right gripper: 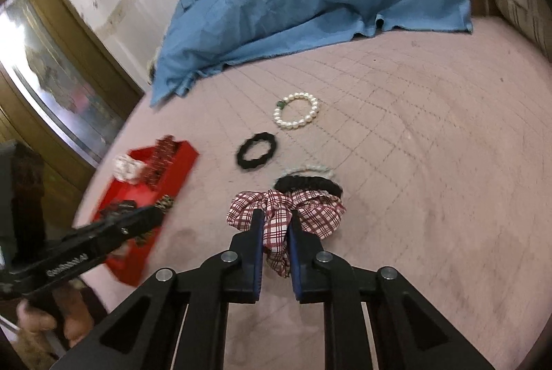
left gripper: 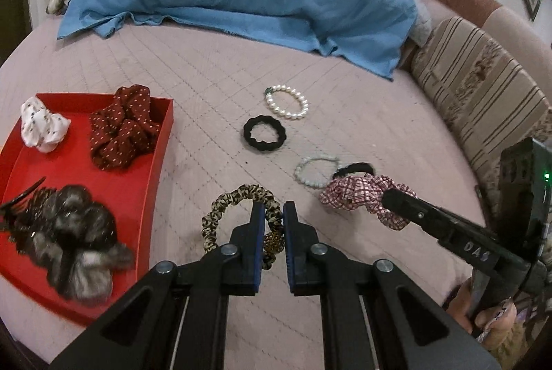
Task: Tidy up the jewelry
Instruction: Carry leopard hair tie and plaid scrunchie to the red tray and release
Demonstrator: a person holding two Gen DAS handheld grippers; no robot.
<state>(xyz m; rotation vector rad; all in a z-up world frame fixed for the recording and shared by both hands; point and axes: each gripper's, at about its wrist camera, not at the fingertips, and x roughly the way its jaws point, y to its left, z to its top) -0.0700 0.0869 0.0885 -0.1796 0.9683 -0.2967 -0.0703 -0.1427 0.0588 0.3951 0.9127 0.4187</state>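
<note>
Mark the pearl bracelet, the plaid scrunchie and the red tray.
pearl bracelet [left gripper: 287,102], left wrist view, on its beads at the near arc.
plaid scrunchie [right gripper: 276,225], right wrist view, on the fabric between the fingers.
red tray [left gripper: 157,159], left wrist view, on its right wall.

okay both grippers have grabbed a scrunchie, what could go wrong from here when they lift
The right gripper pinches the plaid scrunchie, which overlaps a black hair tie and a pale bead bracelet; lifting might drag those along. The left gripper holds only one edge of the leopard scrunchie, so it could slip free.
</note>
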